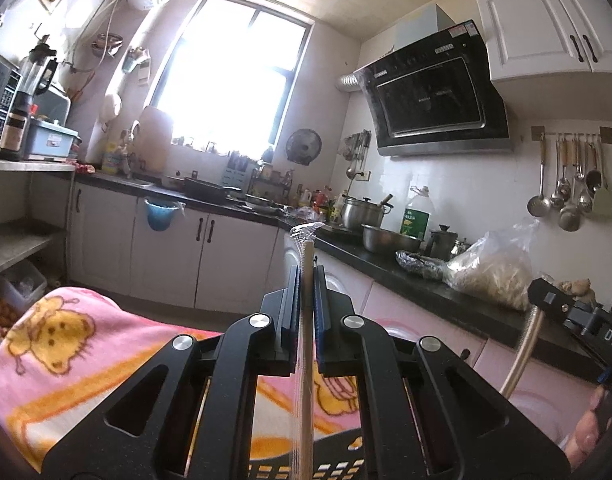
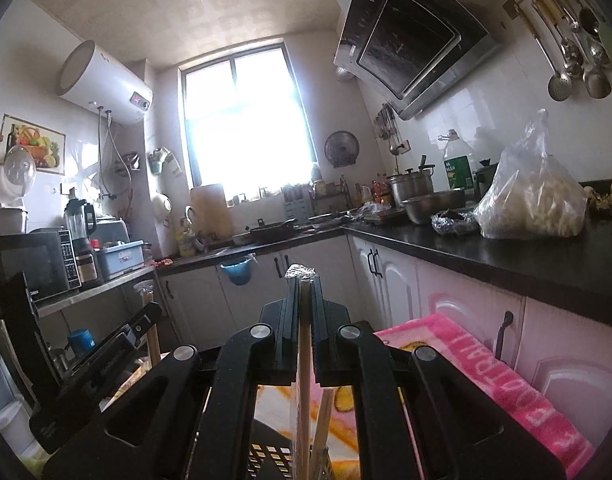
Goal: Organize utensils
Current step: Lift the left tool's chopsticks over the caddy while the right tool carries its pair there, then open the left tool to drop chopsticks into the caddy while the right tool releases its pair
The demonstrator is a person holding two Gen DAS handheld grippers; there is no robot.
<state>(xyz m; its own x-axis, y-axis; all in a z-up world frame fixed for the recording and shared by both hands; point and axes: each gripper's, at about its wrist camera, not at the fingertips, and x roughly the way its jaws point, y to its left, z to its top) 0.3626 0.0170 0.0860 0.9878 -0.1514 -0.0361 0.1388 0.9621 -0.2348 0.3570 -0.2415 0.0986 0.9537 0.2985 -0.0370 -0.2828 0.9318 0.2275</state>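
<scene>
Item: black slotted basket (image 1: pixel 338 468), our landmark, low in both wrist views on a pink cartoon blanket (image 1: pixel 66 344).

Left tongs (image 1: pixel 306 276): closed tight on a wrapped pair of wooden chopsticks (image 1: pixel 307 256), held level above the basket, the clear wrapper tip poking past the pads.

Right tongs (image 2: pixel 305 286): likewise clamped on a second wrapped chopstick pair (image 2: pixel 305 320), above the same basket. A loose wooden stick (image 2: pixel 321 420) already leans inside it.

The black tabletop (image 2: pixel 506 256) runs beyond the basket, well apart from it.

Handling note, as we judge it: we should bring each pair low over the basket, align it with the stick already there, and let go only once the far end rests inside; the slippery wrapper may slide.
</scene>
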